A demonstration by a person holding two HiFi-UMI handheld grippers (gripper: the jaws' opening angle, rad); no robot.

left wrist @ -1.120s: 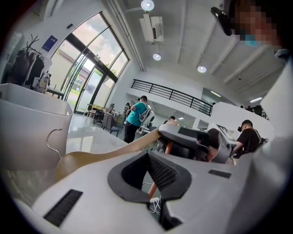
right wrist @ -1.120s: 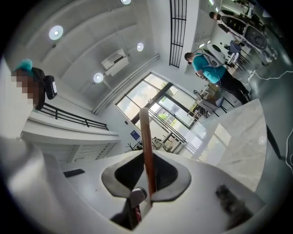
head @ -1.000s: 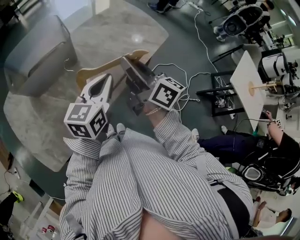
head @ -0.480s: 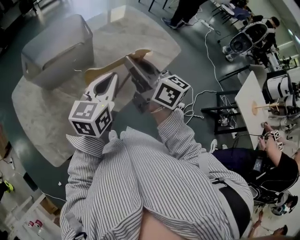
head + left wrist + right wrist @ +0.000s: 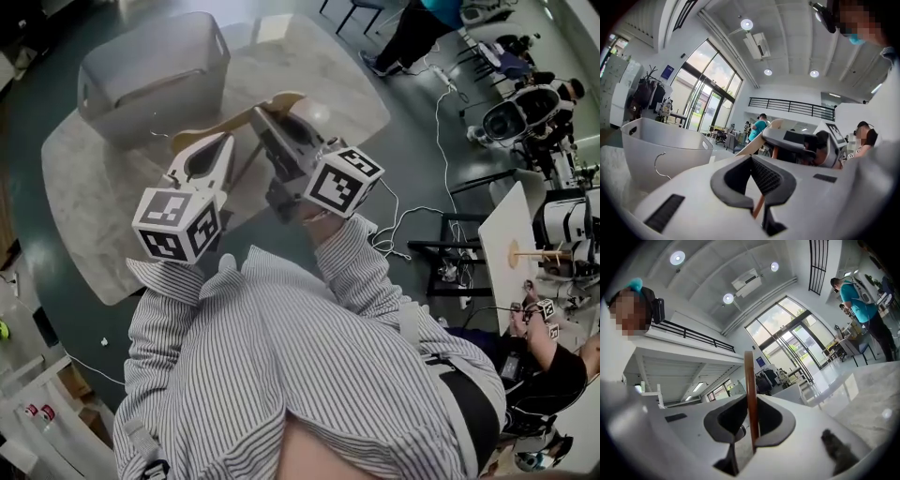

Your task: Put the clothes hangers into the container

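A light wooden clothes hanger point(image 5: 281, 99) is held in the air between both grippers, over a pale marbled surface point(image 5: 84, 187). My left gripper point(image 5: 223, 141) is shut on the hanger's thin lower bar point(image 5: 759, 206). My right gripper point(image 5: 255, 116) is shut on the hanger's wooden body, which stands edge-on between its jaws point(image 5: 750, 394). The grey plastic container point(image 5: 155, 61) stands open-topped just beyond the grippers, to the left. In the left gripper view its wall point(image 5: 651, 140) is close, with a metal hook point(image 5: 658, 164) showing in front of it.
Dark floor surrounds the marbled surface. White cables point(image 5: 403, 216) trail on the floor at right. A white table with equipment point(image 5: 525, 253) and seated and standing people point(image 5: 412, 33) lie to the right and far right.
The container has come lower and closer to the grippers in the head view. Both grippers keep their hold on the hanger and stay in the same pose to each other.
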